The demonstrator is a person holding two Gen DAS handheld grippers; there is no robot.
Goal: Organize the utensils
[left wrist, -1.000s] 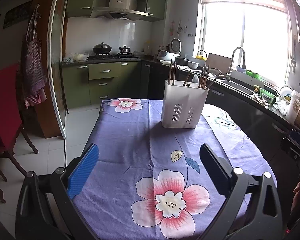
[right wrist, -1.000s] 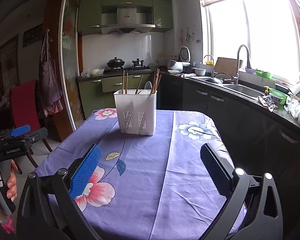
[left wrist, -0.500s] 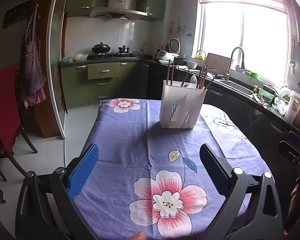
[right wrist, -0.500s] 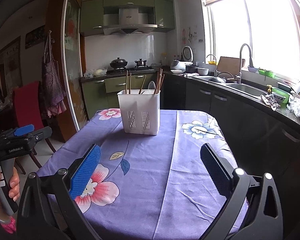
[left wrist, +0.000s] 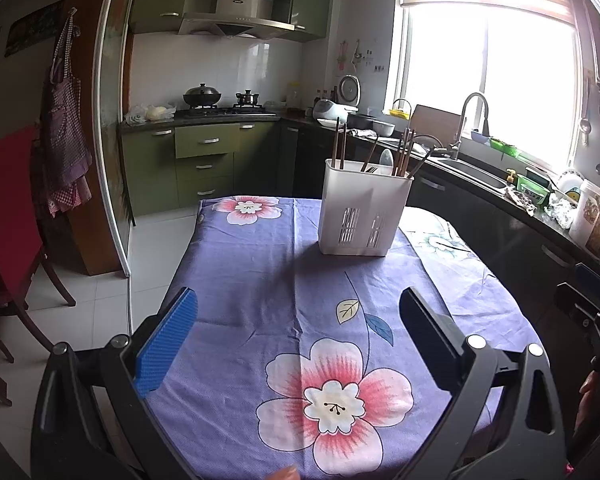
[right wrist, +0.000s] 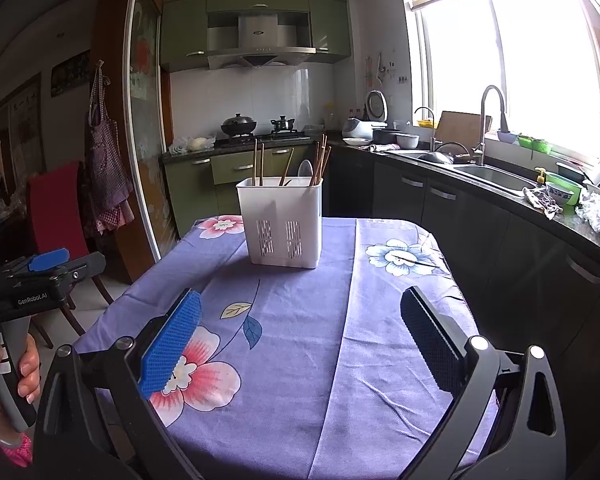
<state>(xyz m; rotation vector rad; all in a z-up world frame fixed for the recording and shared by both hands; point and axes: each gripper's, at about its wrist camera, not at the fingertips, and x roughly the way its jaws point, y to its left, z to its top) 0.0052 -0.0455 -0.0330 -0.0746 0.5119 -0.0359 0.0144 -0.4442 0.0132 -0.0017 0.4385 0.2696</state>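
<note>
Blue-padded left gripper (left wrist: 298, 322) and right gripper (right wrist: 300, 320) both gape wide, empty, above the tablecloth (left wrist: 268, 280).

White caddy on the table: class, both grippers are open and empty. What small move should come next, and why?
Probably ease the right gripper forward toward the caddy. Both sets of jaws are wide and empty, well short of it; the chopsticks stand mixed with a spoon inside, and the cloth is bare.
</note>
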